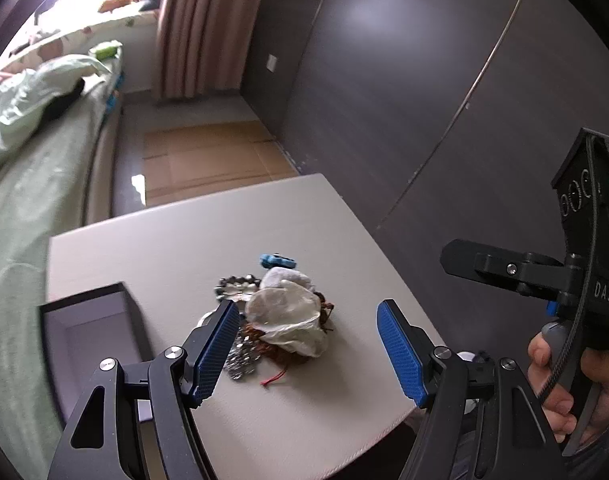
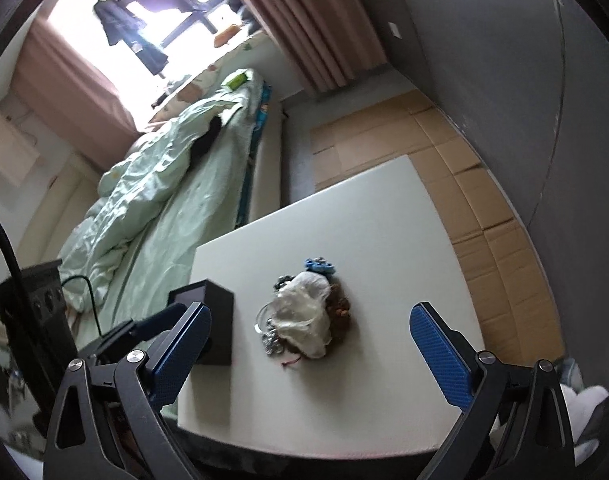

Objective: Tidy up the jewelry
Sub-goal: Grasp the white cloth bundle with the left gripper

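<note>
A heap of jewelry (image 1: 272, 316) lies mid-table: silver chains, brown beads, a blue piece (image 1: 276, 261) and a crumpled clear plastic bag (image 1: 288, 316) on top. The same jewelry heap (image 2: 304, 316) shows in the right wrist view. An open black box (image 1: 88, 344) with a pale lining stands at the table's left edge; the right wrist view shows the black box (image 2: 212, 320) from outside. My left gripper (image 1: 308, 352) hovers over the near side of the heap, open, nothing between its pads. My right gripper (image 2: 308, 356) is wide open above the table, apart from the heap.
The small white table (image 1: 312, 412) stands beside a bed (image 2: 164, 200) with green bedding on its left. Flat cardboard (image 2: 444, 168) covers the floor beyond. A dark wall (image 1: 424, 80) runs on the right. A hand (image 1: 556, 384) holds the right gripper's handle.
</note>
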Demonstrator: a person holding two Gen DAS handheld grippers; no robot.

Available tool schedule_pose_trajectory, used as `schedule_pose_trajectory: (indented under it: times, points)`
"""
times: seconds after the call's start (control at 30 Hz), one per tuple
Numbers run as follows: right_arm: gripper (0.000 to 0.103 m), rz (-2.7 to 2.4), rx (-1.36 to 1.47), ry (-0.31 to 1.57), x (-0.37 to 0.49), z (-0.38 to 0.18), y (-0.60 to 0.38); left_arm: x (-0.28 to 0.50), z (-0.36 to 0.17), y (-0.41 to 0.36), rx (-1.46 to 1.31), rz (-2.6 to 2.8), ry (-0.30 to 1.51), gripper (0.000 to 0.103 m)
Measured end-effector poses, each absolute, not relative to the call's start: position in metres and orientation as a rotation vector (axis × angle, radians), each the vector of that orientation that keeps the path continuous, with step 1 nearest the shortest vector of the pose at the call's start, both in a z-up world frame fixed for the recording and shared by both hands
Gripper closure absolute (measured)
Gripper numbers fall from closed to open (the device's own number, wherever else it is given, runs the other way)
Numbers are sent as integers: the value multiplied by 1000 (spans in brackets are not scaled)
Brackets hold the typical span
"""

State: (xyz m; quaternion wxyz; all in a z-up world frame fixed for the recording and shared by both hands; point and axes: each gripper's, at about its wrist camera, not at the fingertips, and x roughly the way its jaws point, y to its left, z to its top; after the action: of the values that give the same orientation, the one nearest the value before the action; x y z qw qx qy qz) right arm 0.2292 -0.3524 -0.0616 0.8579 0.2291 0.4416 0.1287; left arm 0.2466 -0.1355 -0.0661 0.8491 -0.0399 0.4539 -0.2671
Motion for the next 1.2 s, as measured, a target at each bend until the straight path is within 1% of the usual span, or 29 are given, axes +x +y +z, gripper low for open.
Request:
schedule_pose_trajectory:
  times: [0.17, 0.27, 0.37, 0.47, 0.57, 0.63, 0.67, 0.7, 0.73, 0.77, 0.83, 0.9, 1.1, 1.2]
  points:
    - [5, 241, 518, 968, 239, -79, -356, 259, -91, -146, -75, -580, 1004, 30]
    - [13, 201, 521, 976, 242, -87, -359, 265, -109, -153, -87, -598, 1038, 30]
    - [14, 141, 546, 998, 247, -99, -367, 269, -121, -161, -81, -610, 1056, 30]
    - [18, 139, 594, 1025, 252, -111, -370, 273, -130, -169, -60, -612, 1064, 30]
    - [18, 158, 610, 1029, 255, -116, -368, 276, -142, -176, -29, -599, 1085, 31]
    - [18, 147, 599, 1041, 258, -121, -366, 278, -148, -179, -20, -588, 1095, 39]
    - [18, 145, 605, 1053, 260, -125, -366, 280, -151, -179, -21, -581, 1108, 54]
    - [18, 147, 616, 1062, 262, -129, -367, 282, -156, -179, -23, -568, 1131, 78]
    - [18, 148, 621, 1067, 263, -131, -366, 283, -159, -178, -21, -555, 1146, 89]
    - [18, 149, 622, 1070, 264, -133, -366, 284, -161, -176, -23, -545, 1147, 98]
    - [18, 155, 622, 1071, 265, -134, -365, 282, -152, -169, -47, -536, 1110, 100]
    - [18, 160, 621, 1076, 266, -136, -365, 280, -140, -163, -60, -544, 1065, 100]
    - [32, 168, 607, 1104, 270, -146, -359, 275, -108, -149, -95, -557, 964, 100]
    - [35, 184, 589, 1123, 274, -150, -350, 275, -102, -142, -113, -551, 948, 100]
